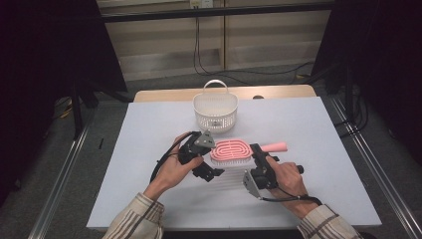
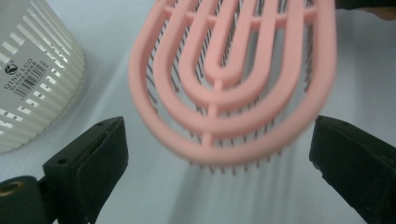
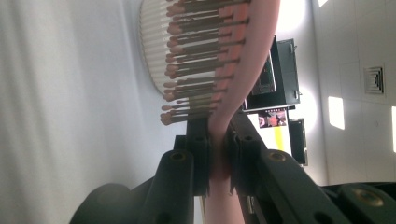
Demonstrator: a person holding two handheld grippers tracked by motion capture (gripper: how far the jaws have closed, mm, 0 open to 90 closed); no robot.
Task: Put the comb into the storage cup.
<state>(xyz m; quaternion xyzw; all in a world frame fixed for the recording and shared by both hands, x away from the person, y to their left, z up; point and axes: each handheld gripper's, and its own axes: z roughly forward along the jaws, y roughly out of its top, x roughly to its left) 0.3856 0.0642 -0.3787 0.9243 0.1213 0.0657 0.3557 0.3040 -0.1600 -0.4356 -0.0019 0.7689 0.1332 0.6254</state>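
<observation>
A pink vented hairbrush (image 1: pixel 230 149) hangs just above the white table with its bristles pointing down and its handle to the right. My right gripper (image 1: pixel 258 153) is shut on the brush's neck (image 3: pixel 219 135), one jaw on each side. In the right gripper view the brown bristles (image 3: pixel 201 56) stick out to the left. My left gripper (image 1: pixel 213 157) is open at the rounded end of the brush head (image 2: pixel 233 79). Its two black jaws stand wide on either side of that end without touching it.
A white slotted plastic basket (image 1: pixel 215 112) with a handle stands behind the brush, toward the far edge of the table (image 1: pixel 318 129). Its labelled wall (image 2: pixel 32 79) shows close by in the left gripper view. The brush casts a striped shadow (image 1: pixel 226 177) near the front.
</observation>
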